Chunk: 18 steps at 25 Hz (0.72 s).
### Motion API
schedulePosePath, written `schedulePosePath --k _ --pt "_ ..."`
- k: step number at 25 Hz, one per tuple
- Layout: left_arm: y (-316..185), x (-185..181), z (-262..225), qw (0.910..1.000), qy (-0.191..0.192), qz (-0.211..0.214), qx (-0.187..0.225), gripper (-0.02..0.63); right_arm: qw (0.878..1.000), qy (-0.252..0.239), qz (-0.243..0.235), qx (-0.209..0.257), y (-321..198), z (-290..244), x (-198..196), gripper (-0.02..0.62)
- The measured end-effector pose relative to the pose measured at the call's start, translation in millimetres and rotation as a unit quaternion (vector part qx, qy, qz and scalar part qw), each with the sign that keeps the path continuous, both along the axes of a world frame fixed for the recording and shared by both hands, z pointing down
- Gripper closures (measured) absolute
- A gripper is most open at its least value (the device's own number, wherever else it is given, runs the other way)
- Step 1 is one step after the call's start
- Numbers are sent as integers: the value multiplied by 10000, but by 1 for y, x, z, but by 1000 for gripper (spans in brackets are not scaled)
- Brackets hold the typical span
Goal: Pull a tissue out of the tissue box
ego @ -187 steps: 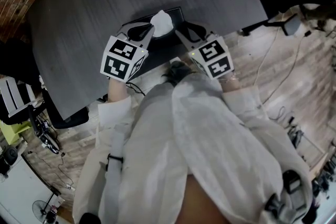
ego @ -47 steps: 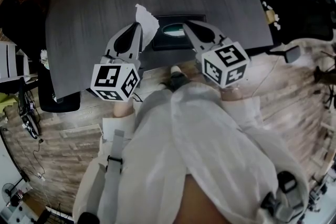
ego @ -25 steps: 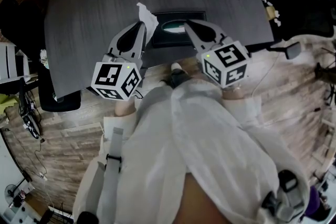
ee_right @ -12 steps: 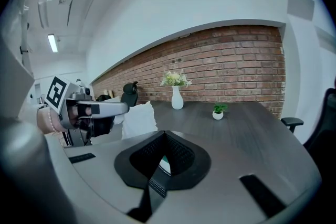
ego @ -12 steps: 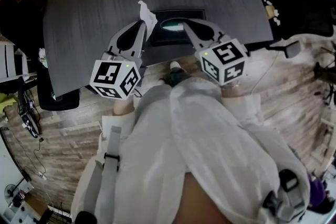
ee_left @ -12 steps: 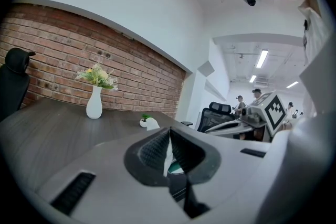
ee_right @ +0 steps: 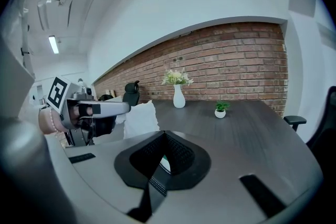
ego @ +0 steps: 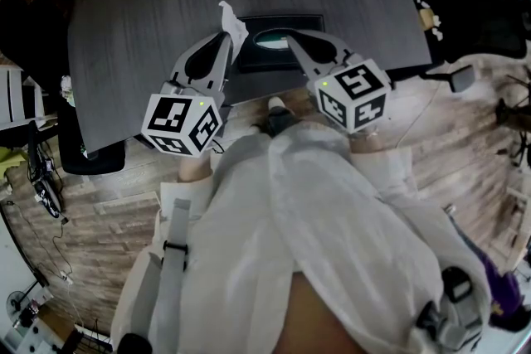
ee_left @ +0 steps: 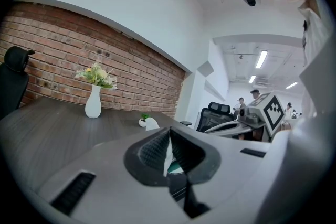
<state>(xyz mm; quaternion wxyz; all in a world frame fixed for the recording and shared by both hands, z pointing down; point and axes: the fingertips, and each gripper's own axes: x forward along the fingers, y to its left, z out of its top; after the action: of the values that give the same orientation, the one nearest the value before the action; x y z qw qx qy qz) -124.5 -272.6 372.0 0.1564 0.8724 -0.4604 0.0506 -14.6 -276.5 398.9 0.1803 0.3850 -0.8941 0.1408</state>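
Though dark, table (ego: pixel 141 4) beside brick wall (ee_left: pixel 63 50), plank floor (ego: pixel 465 128).

1. The tissue box (ego: pixel 274 23) sits at the table's (ego: pixel 133 29) near edge, between my left gripper (ego: pixel 225 37) and right gripper (ego: pixel 292 41).
2. The tissue (ego: pixel 233 21) sticks up from my left gripper, left of the box.
3. At the far edge stand a vase (ee_right: pixel 179 98), left, and a pot (ee_right: pixel 220 113), right.

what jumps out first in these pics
The white tissue stands out most: it sticks up from the shut left gripper over the dark table, just left of the black tissue box. Next come the black-and-white marker cubes on both grippers, at the table's near edge. At the far end a white vase of flowers stands before a brick wall.
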Motion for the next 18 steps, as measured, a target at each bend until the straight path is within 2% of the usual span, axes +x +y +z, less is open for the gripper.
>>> schedulePosePath --k 18 --pt "-1 -2 4 10000 22 -50 -24 597 9999 79 -11 -125 -4 8 4 592"
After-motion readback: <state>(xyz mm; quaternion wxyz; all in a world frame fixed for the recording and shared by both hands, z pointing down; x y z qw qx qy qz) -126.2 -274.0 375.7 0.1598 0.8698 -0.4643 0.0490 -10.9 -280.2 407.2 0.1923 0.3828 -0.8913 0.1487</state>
